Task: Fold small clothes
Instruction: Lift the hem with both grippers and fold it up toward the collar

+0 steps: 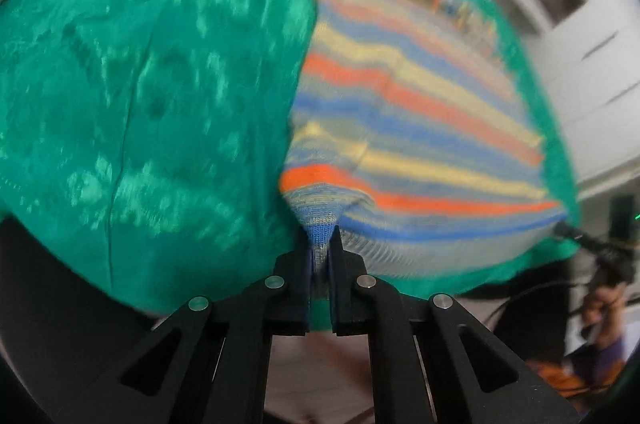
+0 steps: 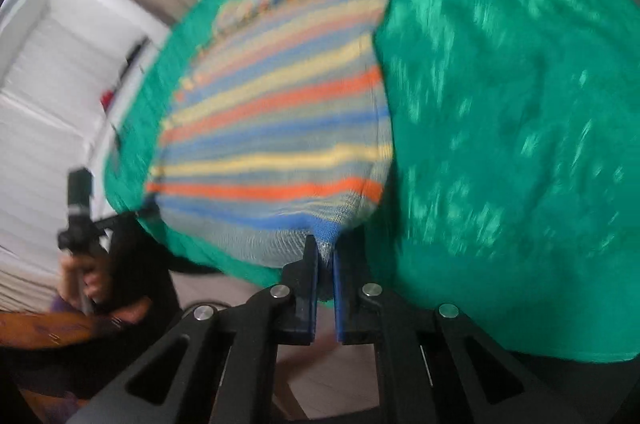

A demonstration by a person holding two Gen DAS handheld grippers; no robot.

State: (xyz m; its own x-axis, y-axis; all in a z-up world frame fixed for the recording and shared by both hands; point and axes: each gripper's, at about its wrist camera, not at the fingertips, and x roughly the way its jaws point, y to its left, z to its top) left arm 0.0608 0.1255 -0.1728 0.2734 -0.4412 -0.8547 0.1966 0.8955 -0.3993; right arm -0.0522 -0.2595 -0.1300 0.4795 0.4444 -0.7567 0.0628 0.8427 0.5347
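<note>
On the green-covered table (image 1: 140, 104) the striped garment (image 1: 420, 112) lies flat, stretching away from both tongs. Left tongs (image 1: 322, 244) and right tongs (image 2: 326, 248) each pinch a near-hem corner; stripes run across, so the fold probably goes forward to the far edge.

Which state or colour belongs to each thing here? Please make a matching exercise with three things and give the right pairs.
Things:
1. garment
2. cloth
3. left gripper

States or colours:
A. plain green, spread under the other fabric
B. jaws closed on a near corner of fabric
C. striped orange, blue and yellow, lying flat

Pairs: 1-C, 2-A, 3-B
</note>
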